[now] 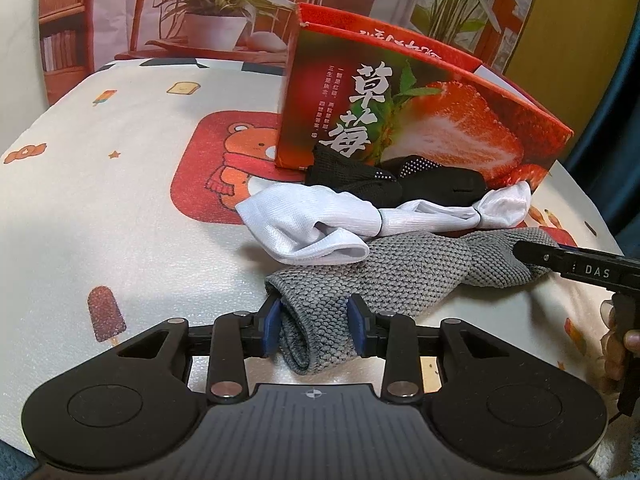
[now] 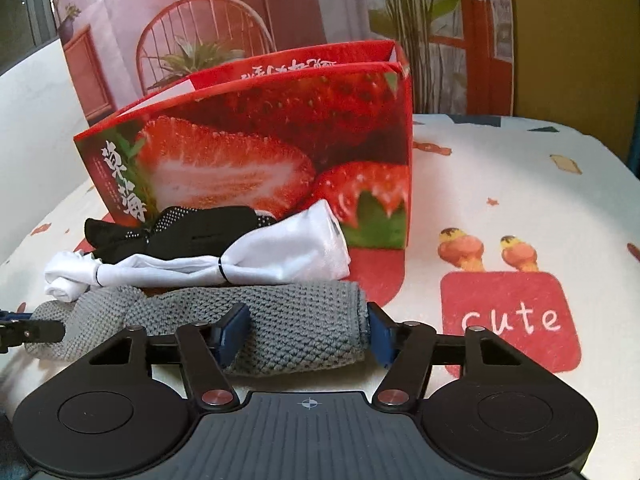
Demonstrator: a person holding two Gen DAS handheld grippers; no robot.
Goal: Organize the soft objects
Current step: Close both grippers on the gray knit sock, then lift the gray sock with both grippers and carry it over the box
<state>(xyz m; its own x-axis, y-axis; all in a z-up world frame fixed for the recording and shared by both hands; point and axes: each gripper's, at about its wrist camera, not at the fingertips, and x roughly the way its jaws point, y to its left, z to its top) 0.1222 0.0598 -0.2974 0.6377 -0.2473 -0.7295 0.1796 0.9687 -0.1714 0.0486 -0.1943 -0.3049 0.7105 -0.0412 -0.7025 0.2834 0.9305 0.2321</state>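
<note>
Currently your left claw [image 1: 314, 326] grips the grey knit's [image 1: 404, 276] near end; your right claw [image 2: 308, 334] stands open around its other end and must close before boxing it.

The desk [image 1: 120, 208] is covered with a cream cloth printed with small cartoons. On its left part there is a red square with a bear in a red scarf [image 1: 236, 160], and near it a brown ice pop [image 1: 106, 314], a slice of toast [image 1: 183, 88] and a small star [image 1: 115, 155]. On the right part, a red patch with the white word "cute" [image 2: 510, 320] lies under 2 ice cream cones [image 2: 488, 250].

Behind the desk hangs a printed backdrop [image 2: 280, 20]. It shows a pink room with a round-backed red chair [image 2: 204, 36], a potted plant [image 1: 216, 12] and a wooden bookshelf [image 1: 64, 36]. At the far right is a plain yellow wall [image 2: 572, 40].
</note>
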